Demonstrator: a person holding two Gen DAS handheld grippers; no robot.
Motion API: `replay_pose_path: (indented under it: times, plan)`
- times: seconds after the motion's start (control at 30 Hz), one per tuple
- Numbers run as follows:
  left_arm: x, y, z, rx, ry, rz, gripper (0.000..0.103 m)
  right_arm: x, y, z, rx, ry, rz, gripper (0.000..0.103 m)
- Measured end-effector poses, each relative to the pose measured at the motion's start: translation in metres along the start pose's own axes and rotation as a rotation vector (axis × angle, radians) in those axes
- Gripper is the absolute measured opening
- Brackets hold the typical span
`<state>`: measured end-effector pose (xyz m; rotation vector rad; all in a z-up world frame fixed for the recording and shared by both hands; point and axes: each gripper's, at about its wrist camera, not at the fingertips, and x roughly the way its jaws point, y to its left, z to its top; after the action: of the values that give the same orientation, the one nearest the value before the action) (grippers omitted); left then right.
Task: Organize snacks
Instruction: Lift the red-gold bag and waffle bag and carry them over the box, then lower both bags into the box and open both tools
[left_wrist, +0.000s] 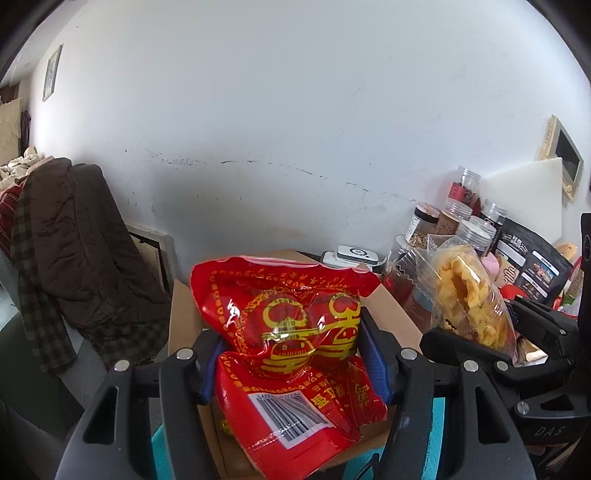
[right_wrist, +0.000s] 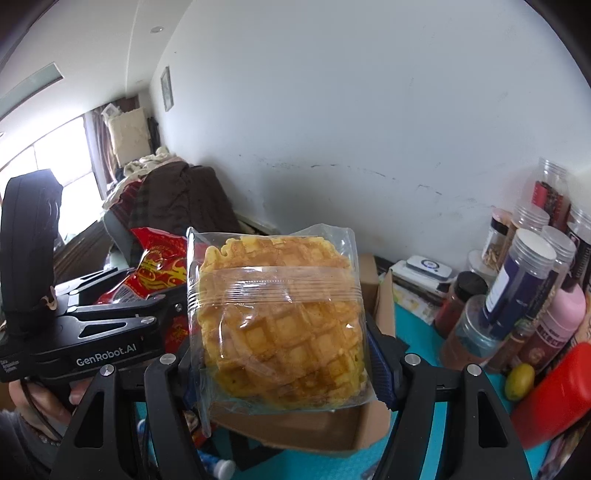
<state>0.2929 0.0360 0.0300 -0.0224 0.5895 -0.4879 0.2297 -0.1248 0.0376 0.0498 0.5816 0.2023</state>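
My left gripper (left_wrist: 295, 354) is shut on a red snack bag with gold print (left_wrist: 288, 332) and holds it upright above an open cardboard box (left_wrist: 184, 325). The red bag also shows in the right wrist view (right_wrist: 159, 269), left of centre. My right gripper (right_wrist: 284, 354) is shut on a clear bag of waffles (right_wrist: 277, 325), held above the same cardboard box (right_wrist: 380, 295). In the left wrist view the waffle bag (left_wrist: 469, 291) and the right gripper's fingers (left_wrist: 461, 350) sit to the right of the red bag.
Several clear plastic jars (right_wrist: 524, 273) with snacks and spices stand at the right on a teal mat (right_wrist: 413, 325). A red container (right_wrist: 554, 395), a small yellow-green fruit (right_wrist: 519, 380), a black pouch (left_wrist: 528, 262) and a white device (left_wrist: 356, 254) are near. Coats (left_wrist: 74, 236) hang left.
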Motion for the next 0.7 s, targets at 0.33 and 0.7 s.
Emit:
replay_pose_path:
  times: [0.33,0.7]
  plan:
    - [0.056,0.014,0.01,-0.017,0.103,0.032,0.061,0.045,-0.013,0.016,-0.014,0.072,0.001,0.071]
    - [0.116,0.027,0.006,-0.018,0.249,0.094,0.061,0.098,-0.023,0.016,-0.016,0.21,-0.009,0.071]
